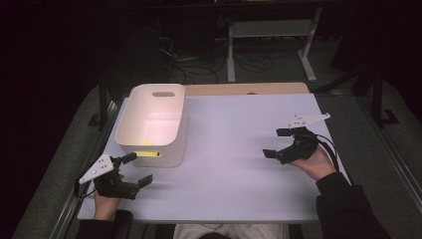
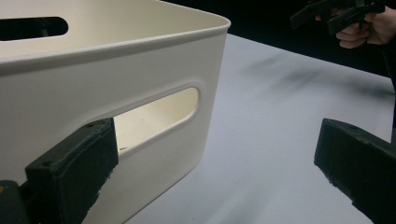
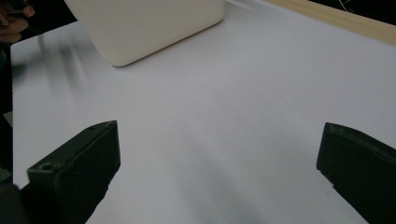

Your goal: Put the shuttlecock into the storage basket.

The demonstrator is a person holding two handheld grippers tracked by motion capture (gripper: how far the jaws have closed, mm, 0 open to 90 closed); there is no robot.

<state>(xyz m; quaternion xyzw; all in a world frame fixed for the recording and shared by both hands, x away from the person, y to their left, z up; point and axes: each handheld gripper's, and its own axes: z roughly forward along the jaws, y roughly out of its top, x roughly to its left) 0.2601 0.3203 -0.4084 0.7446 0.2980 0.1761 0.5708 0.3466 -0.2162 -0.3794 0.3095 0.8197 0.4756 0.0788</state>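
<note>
We have the left gripper (image 1: 133, 170) lower left, jaws apart, just beside the white bin (image 1: 152, 124), and the right gripper (image 1: 279, 143) centre right, jaws apart over the table (image 1: 234, 164).

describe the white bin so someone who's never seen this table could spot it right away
On the pale table, look to the far left corner, just ahead of the left claw. There stands the white bin: an open-topped tub with rounded corners and slot handles, the tallest thing on the table.
</note>
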